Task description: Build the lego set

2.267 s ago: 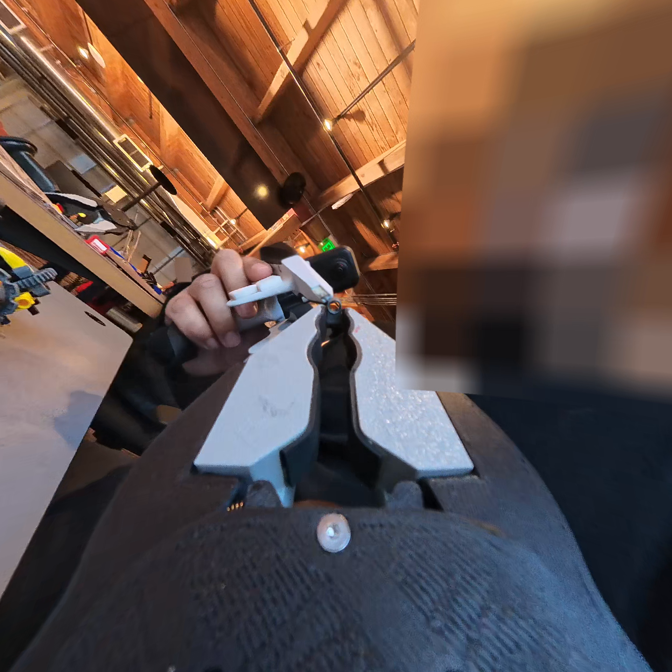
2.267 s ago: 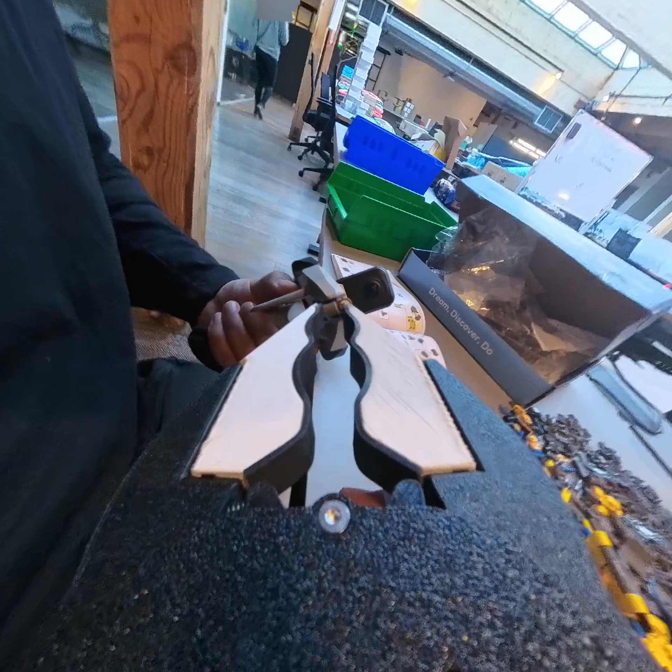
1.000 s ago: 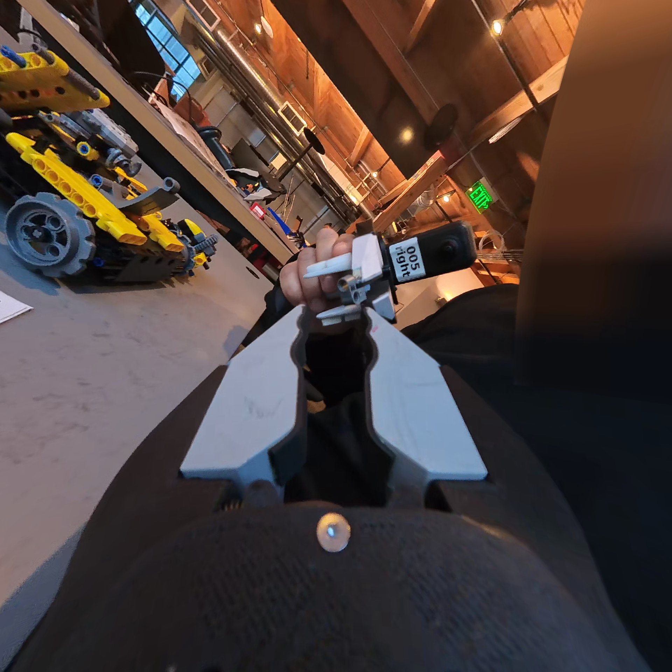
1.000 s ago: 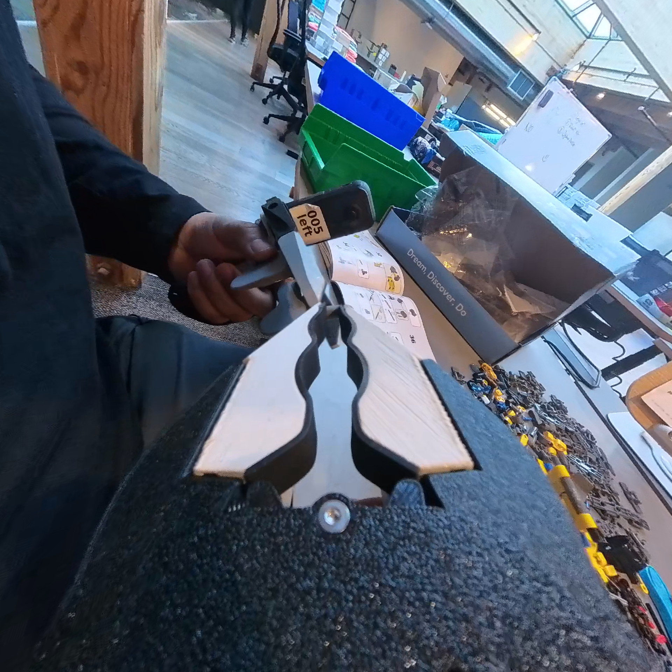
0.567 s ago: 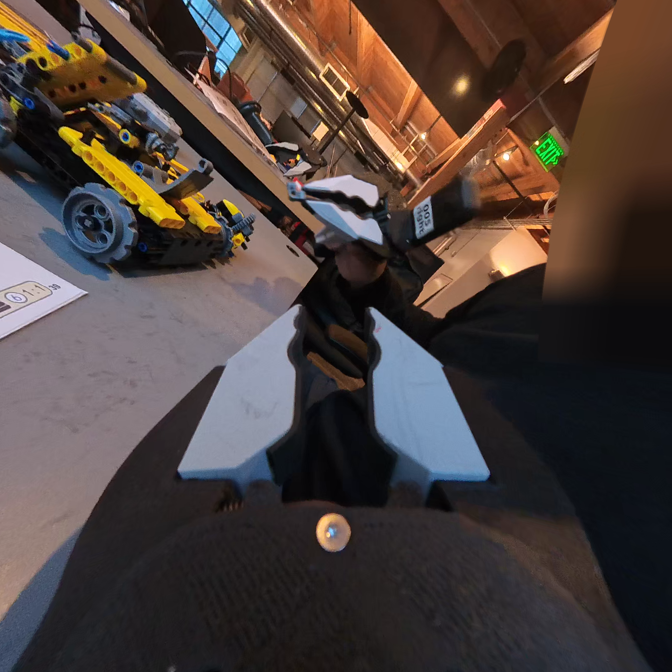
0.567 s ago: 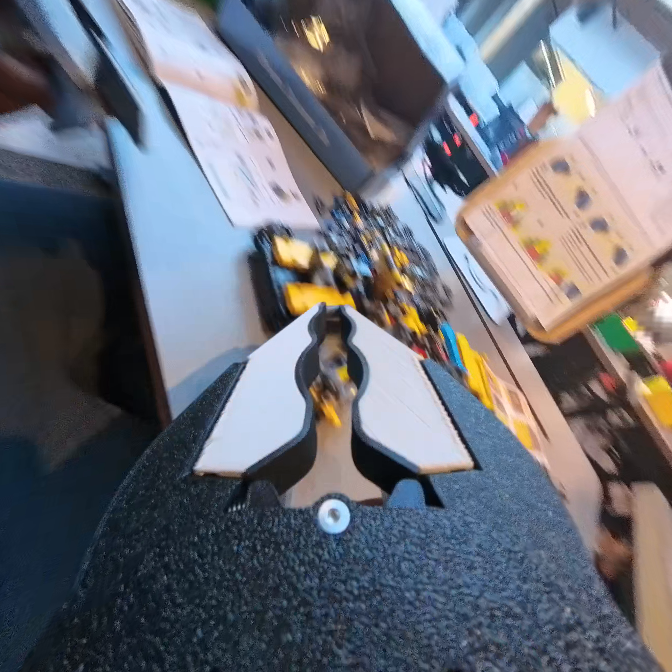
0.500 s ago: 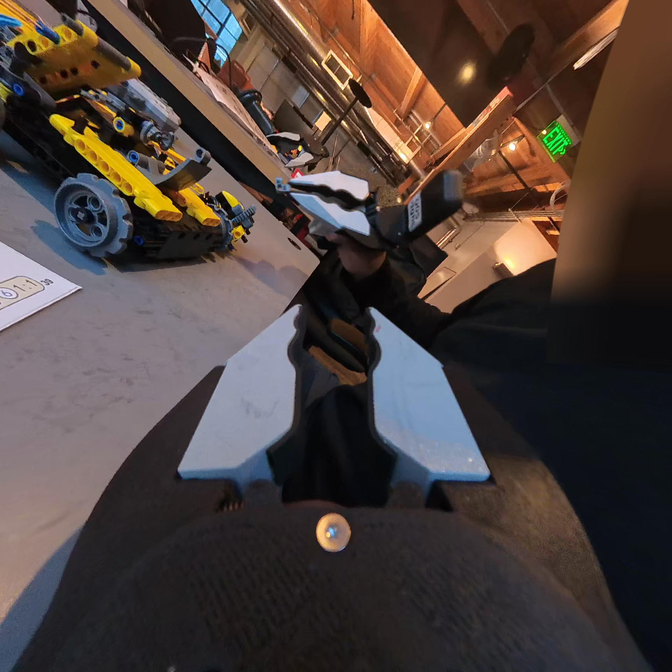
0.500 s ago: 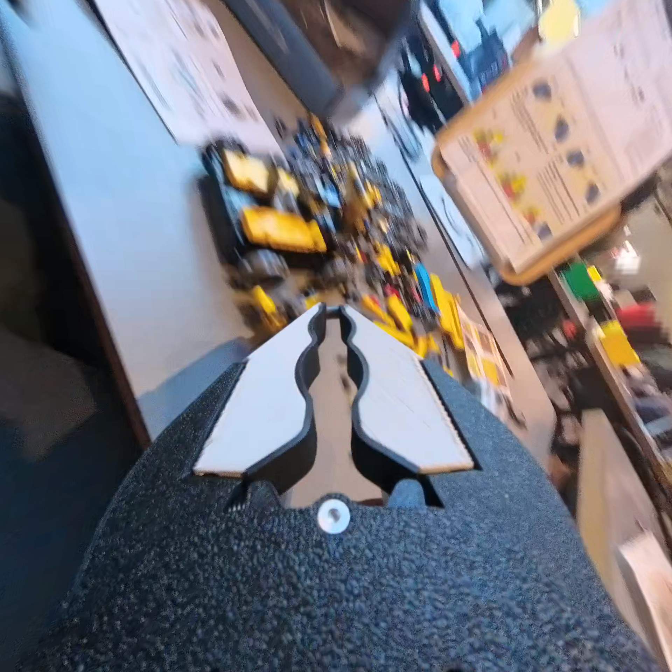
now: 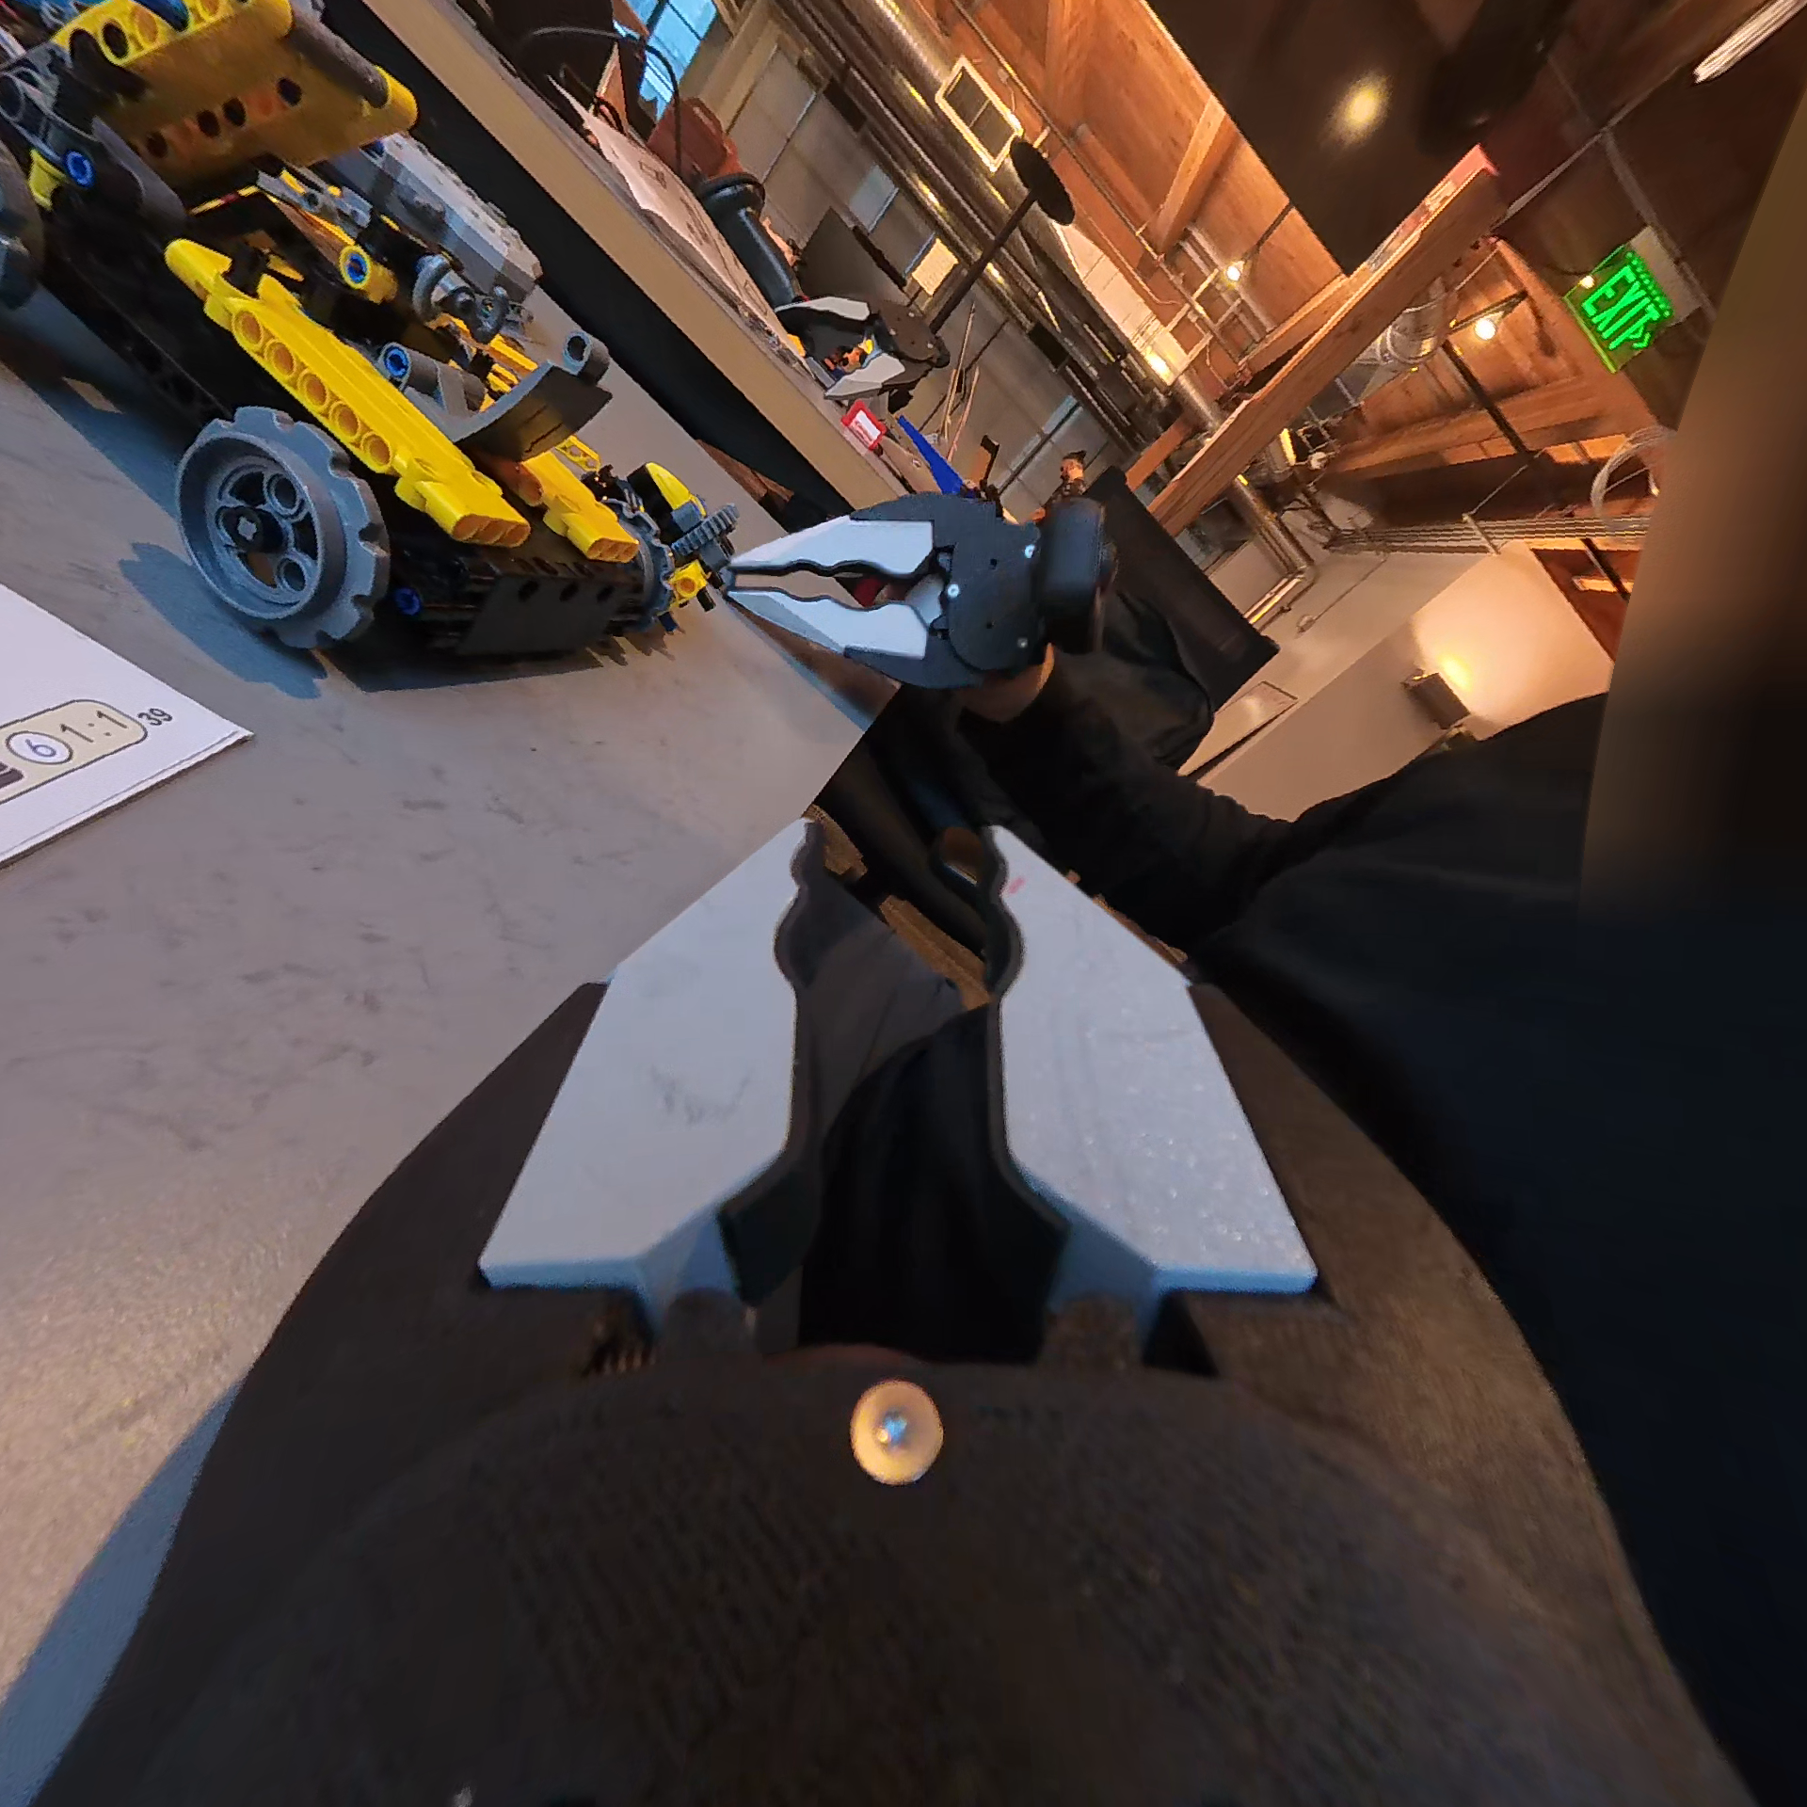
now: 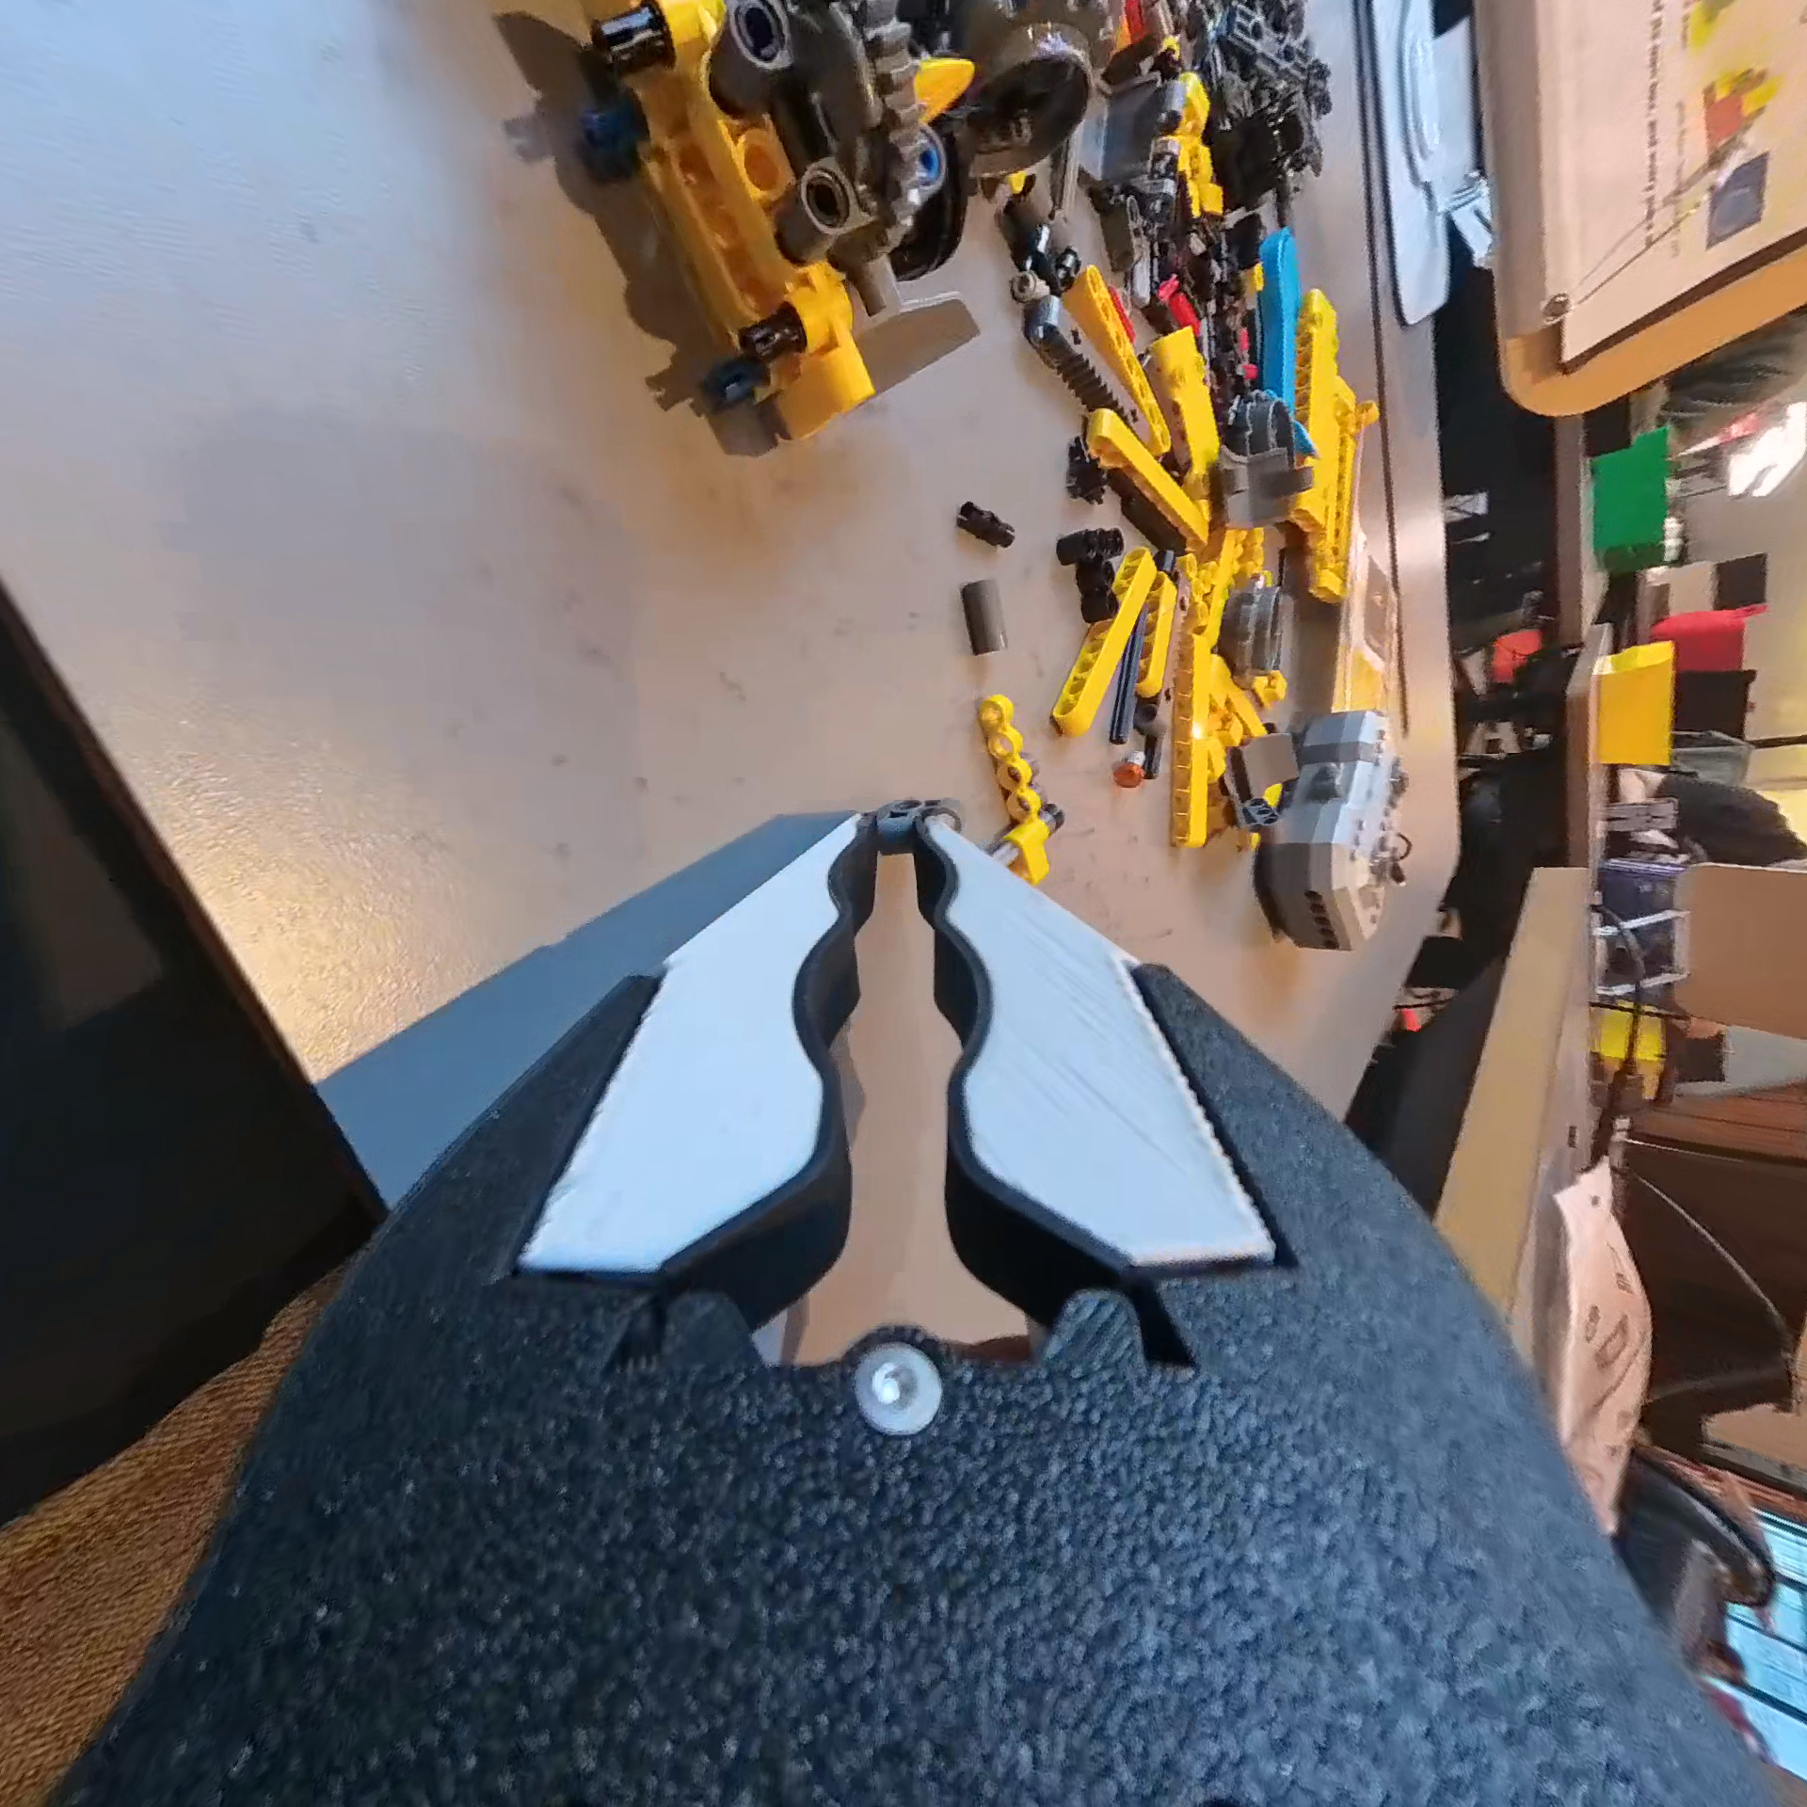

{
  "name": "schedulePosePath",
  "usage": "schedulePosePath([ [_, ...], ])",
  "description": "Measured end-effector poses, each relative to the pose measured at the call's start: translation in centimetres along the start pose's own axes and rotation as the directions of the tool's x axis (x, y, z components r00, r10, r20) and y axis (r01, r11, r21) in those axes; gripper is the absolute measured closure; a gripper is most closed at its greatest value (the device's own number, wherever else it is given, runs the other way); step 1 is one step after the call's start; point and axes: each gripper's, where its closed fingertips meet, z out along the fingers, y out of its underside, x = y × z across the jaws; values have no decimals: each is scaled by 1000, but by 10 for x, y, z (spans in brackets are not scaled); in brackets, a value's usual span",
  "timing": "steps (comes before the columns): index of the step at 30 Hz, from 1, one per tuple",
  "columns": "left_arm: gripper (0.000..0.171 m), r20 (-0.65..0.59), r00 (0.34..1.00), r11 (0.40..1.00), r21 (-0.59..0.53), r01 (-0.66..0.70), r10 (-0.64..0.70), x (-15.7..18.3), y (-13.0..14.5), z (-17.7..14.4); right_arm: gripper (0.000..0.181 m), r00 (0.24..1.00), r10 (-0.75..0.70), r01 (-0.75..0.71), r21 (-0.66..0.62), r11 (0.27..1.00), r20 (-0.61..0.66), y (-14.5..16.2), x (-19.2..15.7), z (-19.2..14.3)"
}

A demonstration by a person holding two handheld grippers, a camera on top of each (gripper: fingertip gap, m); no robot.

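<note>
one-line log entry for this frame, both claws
left claw: open, empty, off table edge | right claw: shut on grey connector, above table near loose bricks

It was a large open workshop or maker space in a timber-built hall: exposed wooden beams (image 9: 1300, 332) and silver ducts (image 9: 939, 127) ran overhead, a green exit sign (image 9: 1618, 308) glowed, and long worktables (image 9: 293, 978) carried a half-built yellow brick vehicle (image 9: 323, 391), loose building pieces (image 10: 1203, 548) and printed instructions (image 9: 88, 753).
</note>
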Motion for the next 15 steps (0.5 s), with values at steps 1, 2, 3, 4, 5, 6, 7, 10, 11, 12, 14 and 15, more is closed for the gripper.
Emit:
schedulePosePath([
  [1, 141, 0, 1000, 1000, -4, 1, -1, 0, 1, 0, 174, 1000, 8, -8, -1, 1000, 21, 0, -1, -1],
  [2, 141, 0, 1000, 1000, -9, 4, -4, -1, 1, 0, 174, 999, 8, -8, 0, 1000, 41, 1, -2, -2],
  [3, 141, -2, 1000, 1000, -13, 6, -6, -1, 2, 1, 174, 998, -2, 2, 2, 1000, 61, 0, -3, -3],
  [4, 141, -2, 1000, 1000, -17, 7, -7, -1, 3, 1, 174, 997, -14, 14, 4, 1000, 78, 0, -5, -5],
  [5, 141, -2, 1000, 1000, -21, 8, -8, -2, 3, 1, 174, 995, -20, 20, 4, 1000, 97, 0, -6, -6],
  [6, 141, -2, 1000, 1000, -24, 8, -8, -2, 4, 1, 174, 993, -20, 19, 5, 1000, 117, -1, -8, -7],
  [7, 141, -3, 1000, 1000, -26, 8, -9, -2, 4, 1, 174, 991, -25, 24, 6, 1000, 134, -1, -9, -8],
  [10, 141, -3, 1000, 999, -32, 7, -7, -1, 5, 0, 170, 982, -59, 55, 25, 998, 182, -3, -12, -13],
  [11, 141, -3, 1000, 999, -34, 6, -6, -1, 6, 0, 168, 979, -52, 46, 32, 998, 199, -4, -13, -14],
  [12, 141, -3, 1000, 999, -37, 6, -6, -1, 6, 0, 167, 975, -43, 35, 40, 999, 218, -5, -14, -16],
  [14, 141, -4, 1000, 999, -39, 7, -7, -1, 6, 1, 166, 970, -28, 16, 54, 998, 242, -5, -16, -17],
  [15, 141, -4, 1000, 999, -40, 7, -7, -1, 6, 1, 166, 968, -18, 4, 57, 998, 251, -5, -16, -17],
])
